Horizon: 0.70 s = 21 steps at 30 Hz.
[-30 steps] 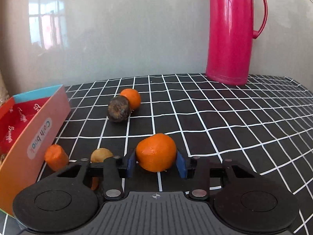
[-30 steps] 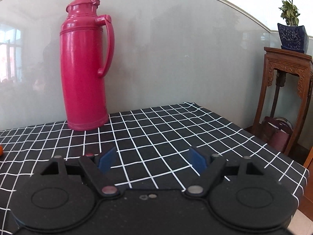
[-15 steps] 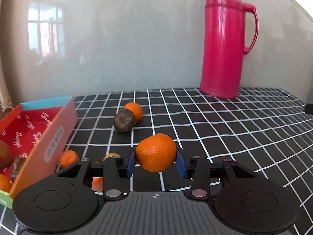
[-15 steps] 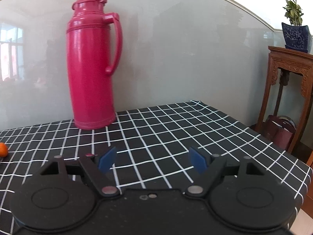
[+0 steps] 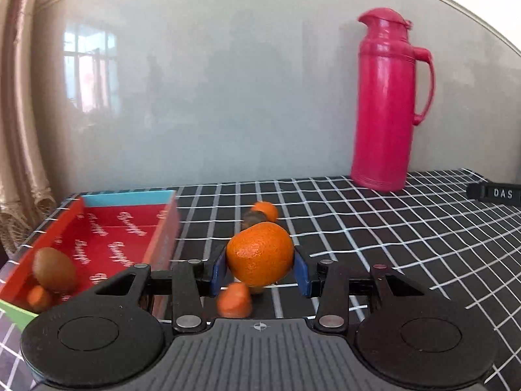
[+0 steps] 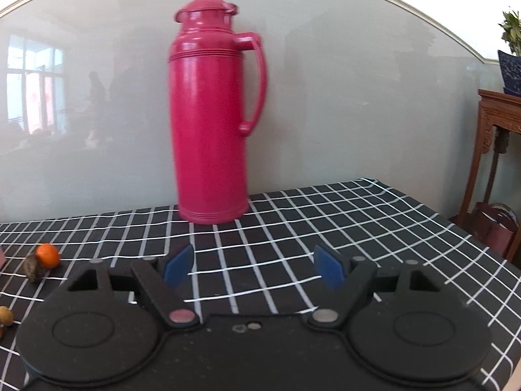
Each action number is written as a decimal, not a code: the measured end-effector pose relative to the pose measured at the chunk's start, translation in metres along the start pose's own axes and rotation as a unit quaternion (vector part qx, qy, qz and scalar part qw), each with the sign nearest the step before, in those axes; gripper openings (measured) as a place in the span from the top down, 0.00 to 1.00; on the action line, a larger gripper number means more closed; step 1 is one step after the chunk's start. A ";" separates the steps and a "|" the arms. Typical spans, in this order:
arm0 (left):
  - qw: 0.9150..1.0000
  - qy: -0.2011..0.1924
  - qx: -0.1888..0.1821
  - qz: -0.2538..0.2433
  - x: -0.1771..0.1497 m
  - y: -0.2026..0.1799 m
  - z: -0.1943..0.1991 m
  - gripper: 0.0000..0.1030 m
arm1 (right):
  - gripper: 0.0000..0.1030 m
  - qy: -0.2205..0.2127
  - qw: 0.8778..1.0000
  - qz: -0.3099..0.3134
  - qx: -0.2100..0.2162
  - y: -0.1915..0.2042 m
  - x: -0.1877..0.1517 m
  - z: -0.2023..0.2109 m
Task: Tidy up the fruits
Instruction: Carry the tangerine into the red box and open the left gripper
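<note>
My left gripper [image 5: 260, 268] is shut on a large orange [image 5: 260, 253], held above the checked tablecloth. To its left stands a red cardboard box [image 5: 107, 247] with a kiwi [image 5: 54, 268] and a small orange fruit [image 5: 39, 297] inside. On the cloth lie a small orange [image 5: 267, 210] beside a dark brown fruit [image 5: 253, 219], and an orange piece [image 5: 234, 299] just below the held orange. My right gripper [image 6: 254, 267] stands open over bare cloth with nothing between its blue pads [image 6: 177, 265]. The right wrist view shows the small orange [image 6: 48, 254] and the dark fruit [image 6: 34, 267] far left.
A tall pink thermos [image 6: 211, 123] stands at the back of the table against the glossy wall. A carved wooden stand [image 6: 498, 150] with a potted plant sits off the table's right edge. A curtain [image 5: 19, 123] hangs at the left.
The left gripper has risen and swung left with the orange, so the box's inside now shows. The right gripper's view has shifted left, bringing the thermos to centre and the loose fruits into sight.
</note>
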<state>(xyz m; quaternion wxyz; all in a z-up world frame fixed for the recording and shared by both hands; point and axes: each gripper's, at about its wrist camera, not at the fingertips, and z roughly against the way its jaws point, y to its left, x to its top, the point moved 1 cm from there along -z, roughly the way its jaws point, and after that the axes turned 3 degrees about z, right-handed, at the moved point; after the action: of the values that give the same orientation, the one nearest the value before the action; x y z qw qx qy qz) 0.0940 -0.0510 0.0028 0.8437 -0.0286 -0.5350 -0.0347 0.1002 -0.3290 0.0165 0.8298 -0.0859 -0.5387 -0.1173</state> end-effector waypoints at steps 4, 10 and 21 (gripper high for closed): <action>1.000 -0.005 0.022 0.014 0.001 0.027 0.005 0.58 | 0.22 0.001 1.000 0.009 0.012 0.017 0.000 0.002; 0.998 -0.012 0.055 0.026 0.001 0.063 0.013 0.58 | 0.22 0.000 1.000 0.014 0.025 0.036 0.001 0.005; 0.991 -0.004 0.119 0.055 -0.006 0.122 0.008 0.58 | 0.22 -0.001 0.998 0.025 0.051 0.065 0.001 0.011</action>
<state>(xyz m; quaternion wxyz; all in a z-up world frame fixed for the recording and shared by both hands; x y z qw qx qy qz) 0.0947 0.0716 -0.0009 0.8393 0.0423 -0.5367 0.0762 0.1096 -0.2634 0.0213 0.8354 -0.0570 -0.5423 -0.0694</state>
